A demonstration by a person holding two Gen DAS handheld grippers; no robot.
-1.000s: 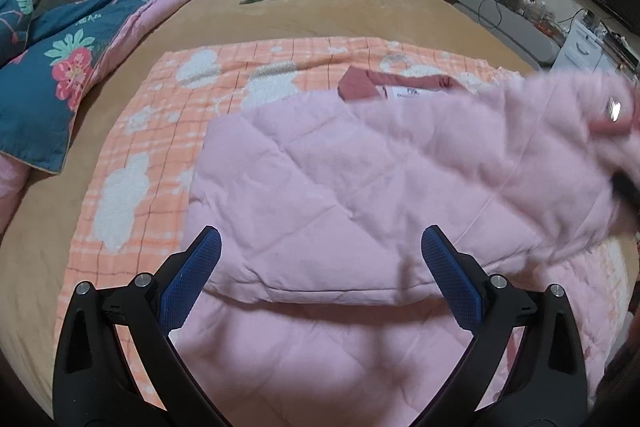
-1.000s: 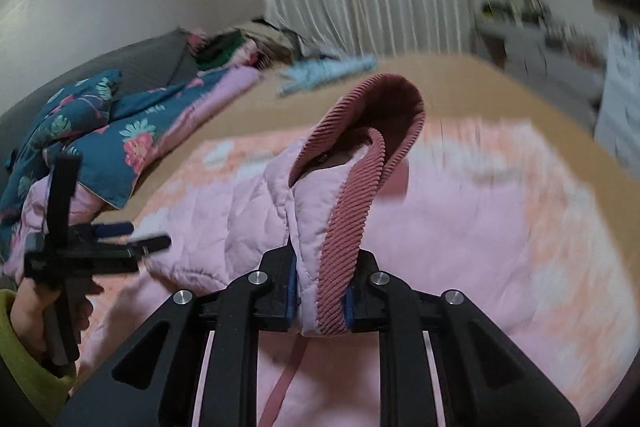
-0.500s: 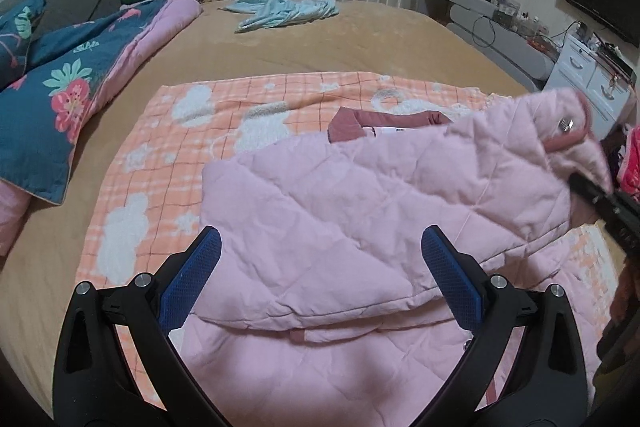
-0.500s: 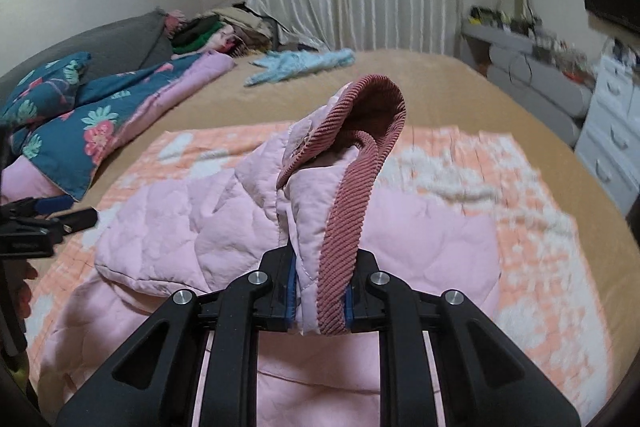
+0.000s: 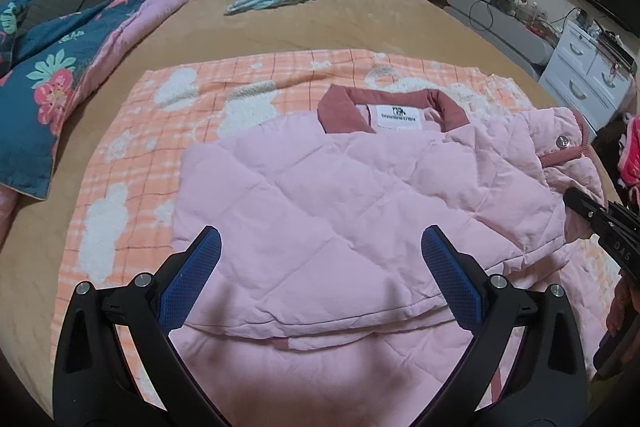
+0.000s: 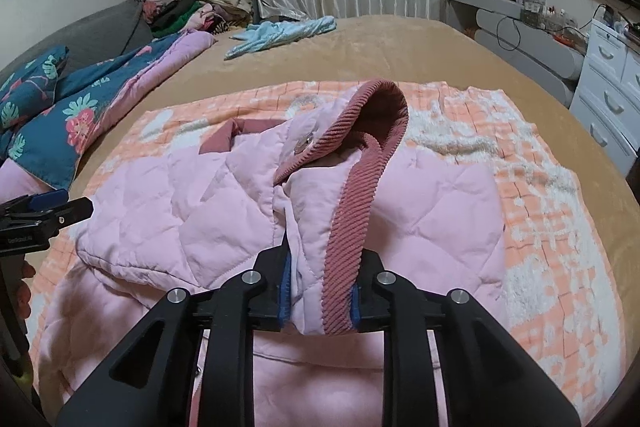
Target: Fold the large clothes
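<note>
Pink quilted jacket (image 5: 320, 195) flat on orange checked blanket (image 5: 132, 163), collar at 12 o'clock. Our right gripper (image 6: 320, 307), jaws just easing apart, pinches ribbed cuff (image 6: 352, 223), sleeve laid across chest. Our left gripper (image 5: 320, 279) wide open, empty. We judge: folding half-done, lower half unfolded.

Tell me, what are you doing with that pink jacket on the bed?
A person is folding the pink jacket on the orange blanket. The right tongs hold its ribbed cuff, their jaws just starting to open, with the sleeve laid across the front. The left tongs hover open above the jacket, holding nothing.
</note>
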